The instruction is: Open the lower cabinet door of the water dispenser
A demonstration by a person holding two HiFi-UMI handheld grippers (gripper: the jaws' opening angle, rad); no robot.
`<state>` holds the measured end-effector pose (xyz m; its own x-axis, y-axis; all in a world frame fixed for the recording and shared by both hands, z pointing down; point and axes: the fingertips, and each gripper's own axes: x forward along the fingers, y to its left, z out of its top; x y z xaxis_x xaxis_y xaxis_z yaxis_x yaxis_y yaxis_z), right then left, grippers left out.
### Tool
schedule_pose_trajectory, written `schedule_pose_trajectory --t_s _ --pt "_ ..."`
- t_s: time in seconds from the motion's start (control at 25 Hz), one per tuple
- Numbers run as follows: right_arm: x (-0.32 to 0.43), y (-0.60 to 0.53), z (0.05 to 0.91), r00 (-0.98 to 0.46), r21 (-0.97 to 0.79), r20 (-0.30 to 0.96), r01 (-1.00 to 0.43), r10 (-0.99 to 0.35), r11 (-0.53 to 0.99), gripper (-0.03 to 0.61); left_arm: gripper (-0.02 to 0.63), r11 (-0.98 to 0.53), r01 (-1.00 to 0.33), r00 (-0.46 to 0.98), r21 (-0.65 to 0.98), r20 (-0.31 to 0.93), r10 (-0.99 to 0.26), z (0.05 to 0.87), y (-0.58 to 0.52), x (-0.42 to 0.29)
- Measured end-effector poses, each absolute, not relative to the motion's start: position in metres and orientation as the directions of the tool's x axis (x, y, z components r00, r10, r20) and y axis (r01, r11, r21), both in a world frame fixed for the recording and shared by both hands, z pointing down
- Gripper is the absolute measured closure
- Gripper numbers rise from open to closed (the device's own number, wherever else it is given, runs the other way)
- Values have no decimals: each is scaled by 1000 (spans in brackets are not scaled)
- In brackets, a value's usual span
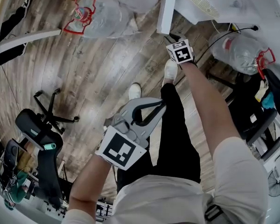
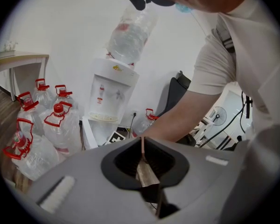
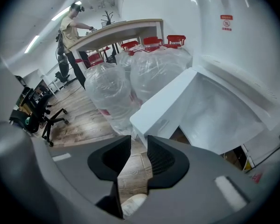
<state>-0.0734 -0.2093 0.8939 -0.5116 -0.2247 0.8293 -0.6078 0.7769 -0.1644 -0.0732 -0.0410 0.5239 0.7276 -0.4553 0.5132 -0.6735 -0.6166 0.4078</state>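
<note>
The white water dispenser (image 2: pixel 113 90) carries an upturned bottle. Its lower cabinet door (image 3: pixel 164 107) stands swung open, and the white inside of the cabinet (image 3: pixel 221 118) shows. In the head view the door (image 1: pixel 166 9) juts out from the dispenser body (image 1: pixel 214 1). My right gripper (image 3: pixel 139 141) hovers just short of the door's free edge with a narrow gap between its jaws and nothing in it. In the head view it (image 1: pixel 176 38) sits below the door. My left gripper (image 2: pixel 142 141) is held back near my body (image 1: pixel 161 105), jaws shut and empty.
Several large water bottles with red caps (image 1: pixel 98 15) (image 3: pixel 116 90) crowd the wooden floor left of the dispenser, and another (image 1: pixel 242 50) lies to its right. A black office chair (image 1: pixel 42 129) stands at the left. A person works at a table (image 3: pixel 116 29) behind.
</note>
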Motion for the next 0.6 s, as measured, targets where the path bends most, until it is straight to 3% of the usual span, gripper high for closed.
schedule_pose_trajectory --t_s 0.6 --pt "-172 -216 891 -545 -167 814 -549 -200 819 483 555 -505 -760 649 408 510 -564 524 -16 -142"
